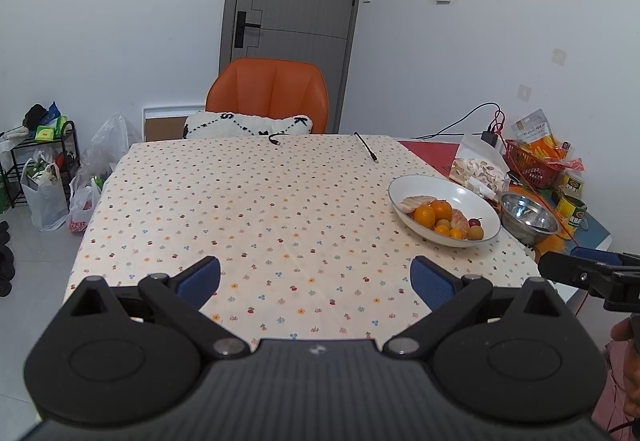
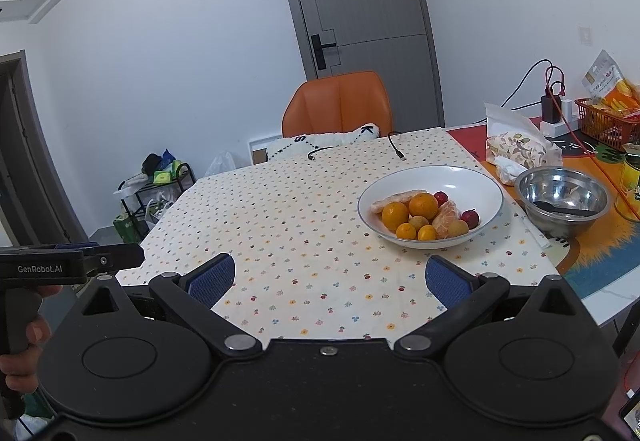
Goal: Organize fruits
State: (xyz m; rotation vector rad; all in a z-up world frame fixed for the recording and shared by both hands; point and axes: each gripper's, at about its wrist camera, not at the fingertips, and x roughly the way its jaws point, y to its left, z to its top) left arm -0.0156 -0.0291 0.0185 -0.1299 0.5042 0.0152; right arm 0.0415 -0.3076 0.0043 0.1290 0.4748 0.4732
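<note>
Both tongs spread wide, empty: left tongs and right tongs low over the near bench. Fruits piled in the white bowl at the right; lowest ones half hidden, kinds hard to tell. Steel bowl just beside, contents unclear.

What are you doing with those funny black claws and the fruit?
A person holds a gripper in each hand, and both are open and empty above the near edge of the table. The left gripper and right gripper have not touched anything. The fruit, oranges, peeled pieces and small red ones, sits piled in the white bowl, next to a metal bowl.
</note>
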